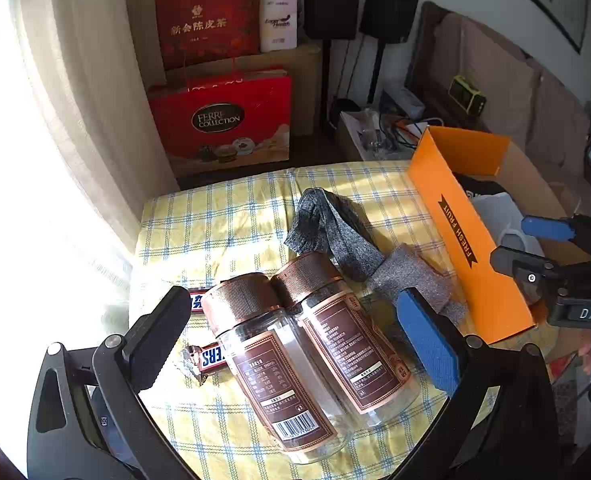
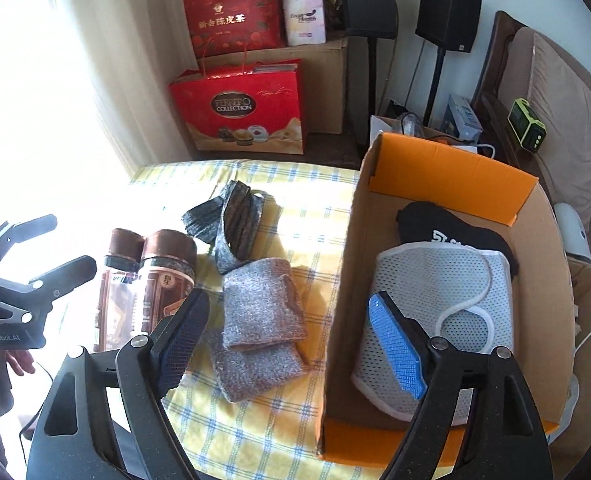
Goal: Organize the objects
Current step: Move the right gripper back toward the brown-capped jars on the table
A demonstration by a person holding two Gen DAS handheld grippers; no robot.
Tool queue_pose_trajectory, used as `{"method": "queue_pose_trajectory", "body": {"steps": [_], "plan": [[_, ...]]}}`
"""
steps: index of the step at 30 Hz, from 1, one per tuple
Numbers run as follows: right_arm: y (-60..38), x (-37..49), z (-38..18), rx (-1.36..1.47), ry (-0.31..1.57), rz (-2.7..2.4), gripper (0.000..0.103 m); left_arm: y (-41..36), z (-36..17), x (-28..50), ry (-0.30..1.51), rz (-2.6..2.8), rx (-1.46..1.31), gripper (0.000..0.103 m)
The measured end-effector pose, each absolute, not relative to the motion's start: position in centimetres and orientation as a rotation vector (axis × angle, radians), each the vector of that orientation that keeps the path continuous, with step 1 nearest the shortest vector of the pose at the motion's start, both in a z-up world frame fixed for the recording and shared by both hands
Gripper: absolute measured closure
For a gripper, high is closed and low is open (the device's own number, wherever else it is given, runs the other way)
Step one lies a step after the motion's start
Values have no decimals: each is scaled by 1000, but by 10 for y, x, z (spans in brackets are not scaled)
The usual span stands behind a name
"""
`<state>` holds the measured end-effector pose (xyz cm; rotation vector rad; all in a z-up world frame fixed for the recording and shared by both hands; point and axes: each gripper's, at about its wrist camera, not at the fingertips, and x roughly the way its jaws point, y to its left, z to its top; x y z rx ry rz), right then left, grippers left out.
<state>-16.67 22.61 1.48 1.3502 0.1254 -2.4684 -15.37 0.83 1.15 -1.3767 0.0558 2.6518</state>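
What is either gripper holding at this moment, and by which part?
Nothing. The left gripper stands open above the two jars; the right gripper is open and empty over the orange box's near wall.

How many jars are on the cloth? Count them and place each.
2. Both lie on their sides, touching, on the checked cloth: the left jar over the candy bars, the right jar beside the grey sock. None seems hidden.
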Motion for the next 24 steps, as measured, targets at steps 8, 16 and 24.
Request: {"method": "queue_pose_trajectory", "body": {"steps": [8,16,24], "plan": [[195,-173,1,1381,165,-2411,19,-23,4,-149,-28,2659,-1424,0],[168,-172,-11,1387,184,-2355,19,-49,-19,-147,-73,2660,-1501,0],[152,-173,-25,1416,130,-2292,19,-60,-37,-144,-129,2633,-1546,0]]}}
